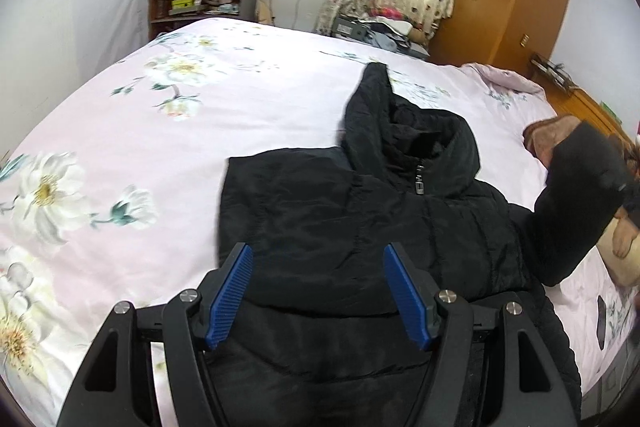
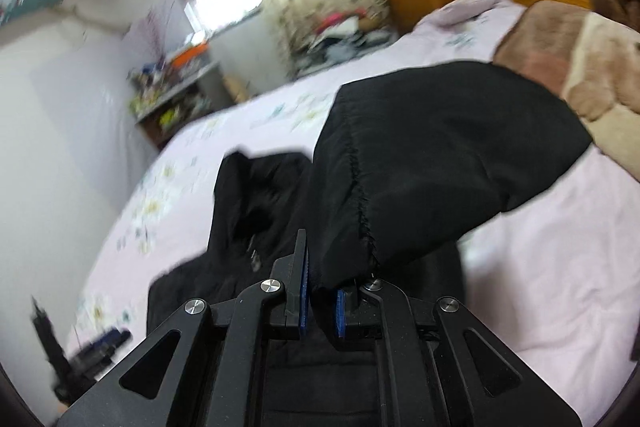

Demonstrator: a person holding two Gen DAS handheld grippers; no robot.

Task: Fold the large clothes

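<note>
With the black jacket (image 1: 360, 227) spread on the bed (image 1: 160, 115), the right gripper (image 2: 320, 291) pinched its sleeve (image 2: 440, 155) while the left gripper (image 1: 318, 267) hovered open; laying that sleeve flat across the chest looked wise.

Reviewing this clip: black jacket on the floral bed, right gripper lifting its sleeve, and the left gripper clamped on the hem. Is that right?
Not quite. The left gripper is open, its jaws spread above the jacket and gripping nothing, as the left wrist view shows. The rest holds: the right gripper is shut on the sleeve, raised off the bed.
</note>
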